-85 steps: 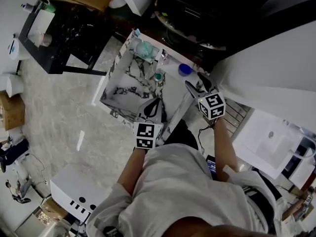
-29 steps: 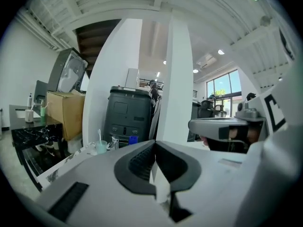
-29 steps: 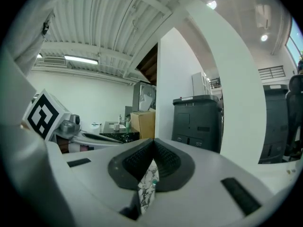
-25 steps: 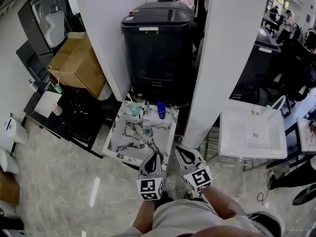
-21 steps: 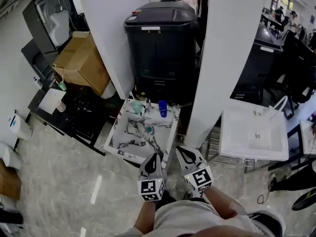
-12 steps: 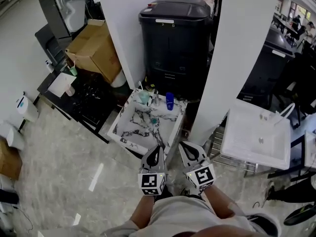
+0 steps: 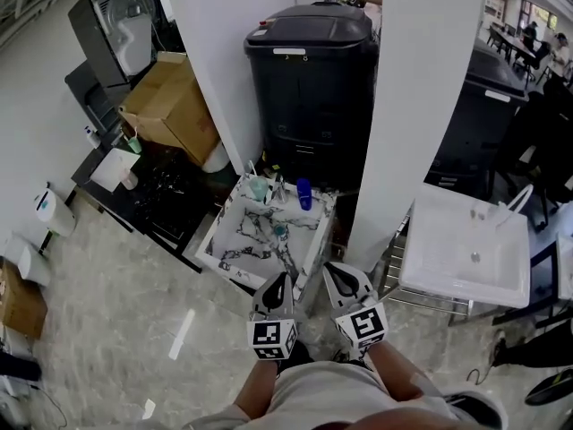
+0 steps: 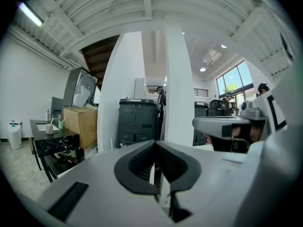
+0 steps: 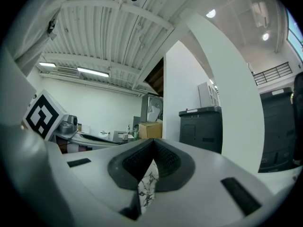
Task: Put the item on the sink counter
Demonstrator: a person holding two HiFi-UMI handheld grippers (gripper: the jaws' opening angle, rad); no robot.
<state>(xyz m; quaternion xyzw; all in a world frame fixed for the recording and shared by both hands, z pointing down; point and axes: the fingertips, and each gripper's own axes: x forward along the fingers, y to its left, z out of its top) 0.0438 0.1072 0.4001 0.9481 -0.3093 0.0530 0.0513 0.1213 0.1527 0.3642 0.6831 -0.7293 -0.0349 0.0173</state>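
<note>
The marble-patterned sink counter [image 7: 242,240] stands low in front of me in the head view. On its far edge are a blue bottle [image 7: 305,193] and a pale teal cup [image 7: 259,187], and a small teal item [image 7: 280,230] lies near its middle. My left gripper [image 7: 278,279] and right gripper [image 7: 329,269] hover side by side just short of the counter's near edge, both shut and holding nothing. The left gripper view shows its jaws [image 8: 154,143] meeting at the tips. In the right gripper view the jaws [image 9: 152,141] are also closed, with marble showing behind them.
A black bin [image 7: 313,79] stands behind the counter between two white pillars [image 7: 407,106]. A white basin [image 7: 470,253] sits on a wire rack to the right. A cardboard box [image 7: 170,106] and a black table [image 7: 134,186] are at the left. Pale tiled floor [image 7: 107,303] stretches to the left.
Earlier both grippers reached over the counter top; they now hang back near my body. My head has lifted, so the view takes in the bin and pillars. Both jaws stay shut.
</note>
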